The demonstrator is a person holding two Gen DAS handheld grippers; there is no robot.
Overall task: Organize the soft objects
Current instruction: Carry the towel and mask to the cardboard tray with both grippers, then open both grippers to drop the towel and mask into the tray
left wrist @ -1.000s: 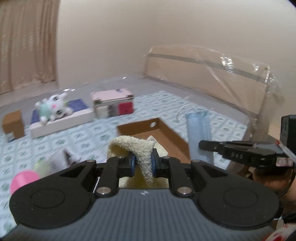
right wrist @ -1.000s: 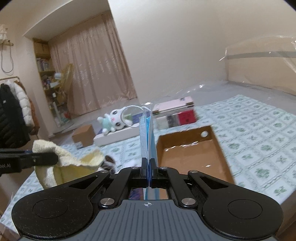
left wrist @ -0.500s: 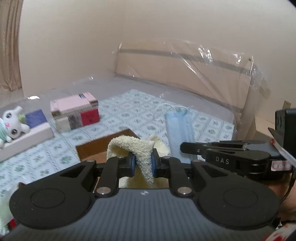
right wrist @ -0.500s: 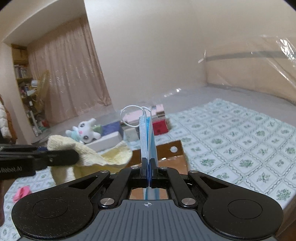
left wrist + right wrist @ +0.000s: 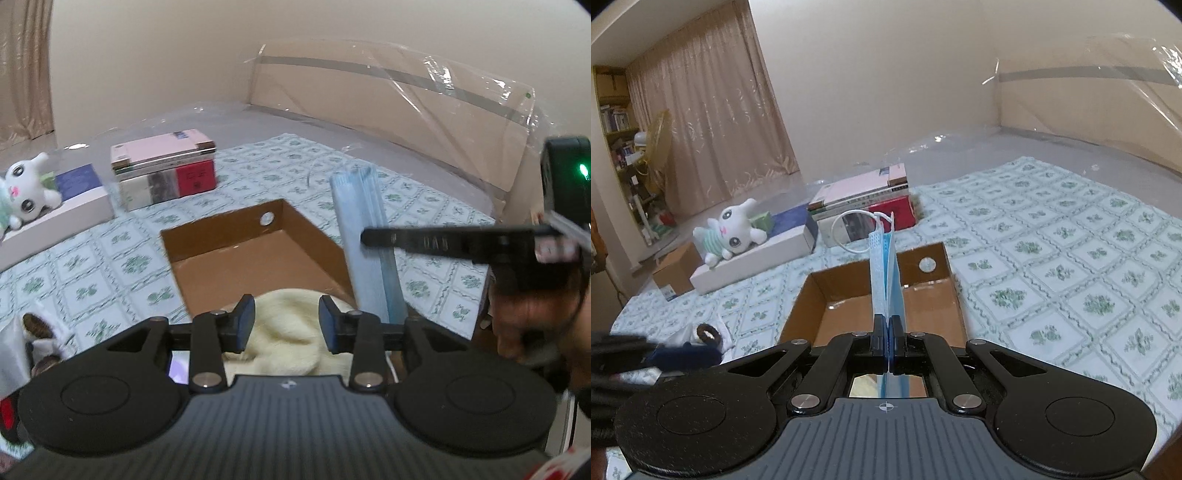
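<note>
Yellow towel (image 5: 291, 332): low centre of the left wrist view, at the near edge of the cardboard box (image 5: 251, 251), between the left gripper (image 5: 287, 325) jaws, which are opening, pads apart from it; blue face masks (image 5: 886, 280): upright, frame centre, clamped in the right gripper (image 5: 887, 341)

"DAS" on the right claw (image 5: 364, 236) finger, blurred
</note>
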